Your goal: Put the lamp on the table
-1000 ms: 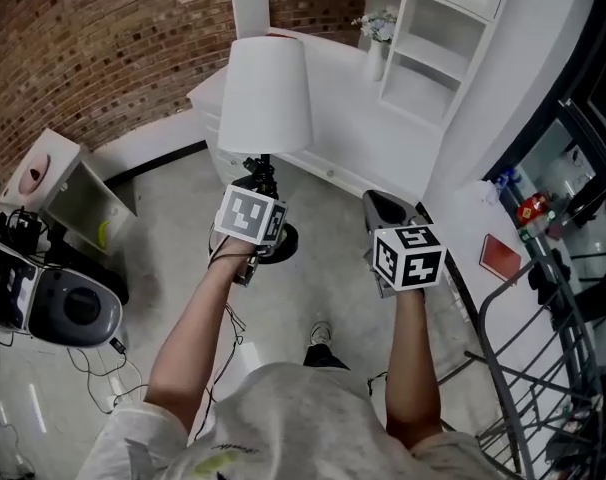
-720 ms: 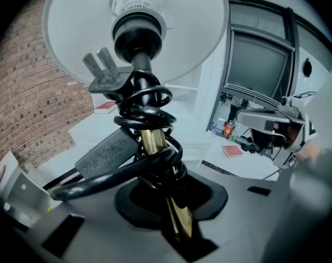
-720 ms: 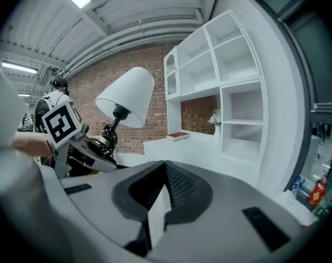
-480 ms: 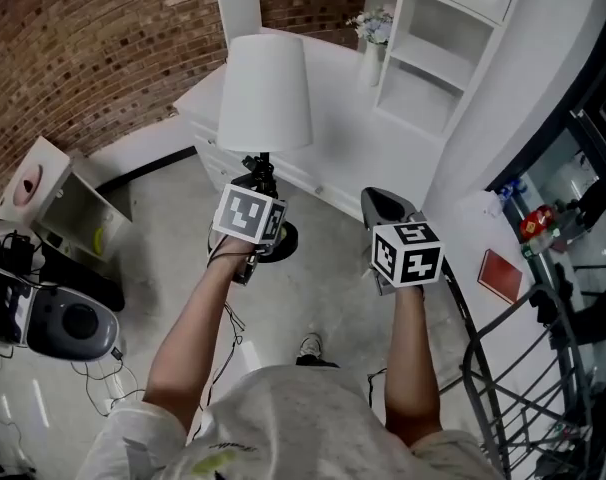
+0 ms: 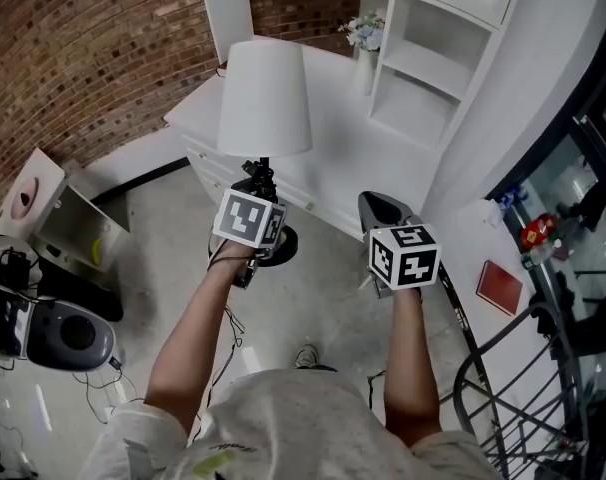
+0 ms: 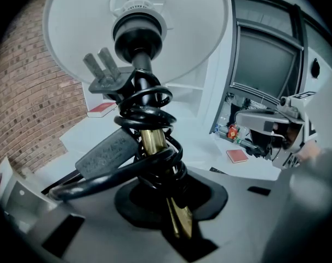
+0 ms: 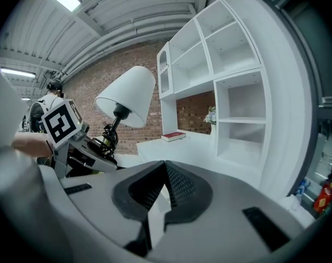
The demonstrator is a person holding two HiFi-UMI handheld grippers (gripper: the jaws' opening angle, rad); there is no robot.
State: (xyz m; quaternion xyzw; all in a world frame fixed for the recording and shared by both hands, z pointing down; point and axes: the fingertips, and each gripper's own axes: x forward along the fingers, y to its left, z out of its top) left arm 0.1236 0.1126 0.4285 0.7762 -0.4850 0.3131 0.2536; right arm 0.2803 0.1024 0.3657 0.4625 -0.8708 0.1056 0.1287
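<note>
Brickwork (image 5: 83, 58) fills the room's left side, and a white table (image 5: 333, 138) stands against it, with a white shelf unit (image 5: 433, 58) rising from its far end. We see a vase of flowers (image 5: 365, 43) beside the shelves and, from the right gripper view, a red book (image 7: 173, 136) lying flat on the tabletop. Below is a pale concrete floor (image 5: 173, 218).

We hold the lamp (image 5: 265, 98) upright in the air over the floor, just in front of the table's near edge, not on it. Our left gripper (image 5: 262, 186) is clamped on the lamp's brass stem (image 6: 153, 141), where the black cord (image 6: 149, 114) is coiled round it and the plug (image 6: 103, 75) sticks out. The lamp's round black base (image 5: 280, 243) hangs beneath the gripper.

Our right gripper (image 5: 380, 206) hovers well apart to the right, its jaws drawn together with nothing between them.
</note>
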